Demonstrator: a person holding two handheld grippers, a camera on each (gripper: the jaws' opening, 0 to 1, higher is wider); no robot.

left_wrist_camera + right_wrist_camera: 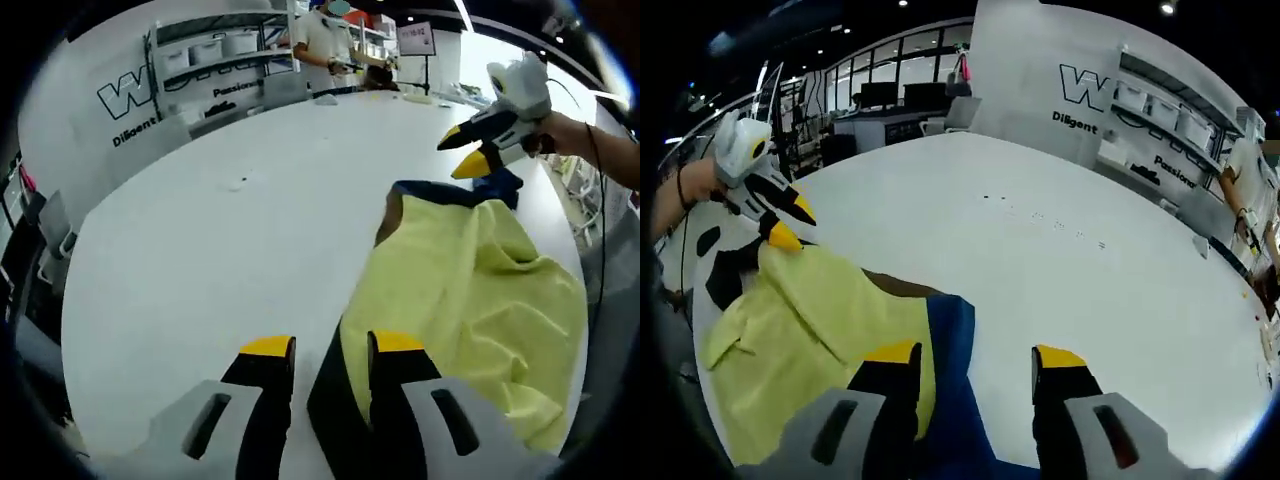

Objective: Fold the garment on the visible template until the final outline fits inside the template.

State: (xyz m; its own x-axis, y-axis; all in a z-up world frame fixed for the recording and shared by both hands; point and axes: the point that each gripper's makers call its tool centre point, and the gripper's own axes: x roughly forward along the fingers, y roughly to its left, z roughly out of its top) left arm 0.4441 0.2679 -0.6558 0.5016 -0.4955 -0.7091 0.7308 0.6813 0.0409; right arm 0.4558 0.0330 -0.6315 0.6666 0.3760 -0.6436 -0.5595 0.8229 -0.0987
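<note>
Garment (470,290): pale yellow with dark blue parts, rumpled on the near right part of the table in the left gripper view; nowhere near flat yet.
Table (230,230): big, white and round-edged, and the cloth only takes up one side of it.
Person (322,40): standing way off at the far side, next to shelving.
Left gripper (332,352): yellow-tipped jaws set narrow, with a dark edge of the cloth running between them. Can't tell if it's actually pinched.
Right gripper (975,358): jaws spread pretty wide, the left tip over the blue hem and the right tip over bare table, not gripping anything.
Hand (572,135): holding the right gripper at the cloth's far blue edge.
</note>
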